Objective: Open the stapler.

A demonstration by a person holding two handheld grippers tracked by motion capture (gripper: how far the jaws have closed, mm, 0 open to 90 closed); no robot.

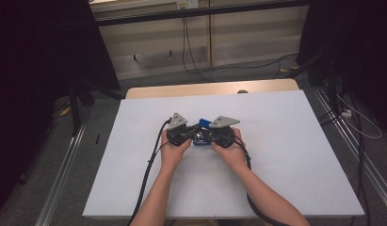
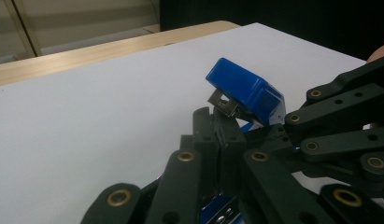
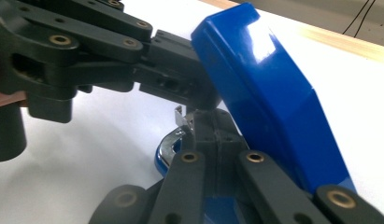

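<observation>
Both grippers, left gripper (image 1: pixel 187 132) and right gripper (image 1: pixel 206 133), are meeting over the white worktop (image 1: pixel 285 155), jaws clenched, beside a glossy blue plastic stapler (image 3: pixel 269 88) with its top lifted.

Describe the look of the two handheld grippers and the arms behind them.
Both the left gripper and right gripper are black, with linked bars on brass-coloured rivets, a grey three-cornered plate on top and a black trailing cable. Forearms are bare, no sleeves.

Both forearms reach in from the tabletop's near edge; the left claw (image 1: pixel 190 130) and right claw (image 1: pixel 206 133) meet tip to tip at mid-tabletop, jaws closed.
</observation>
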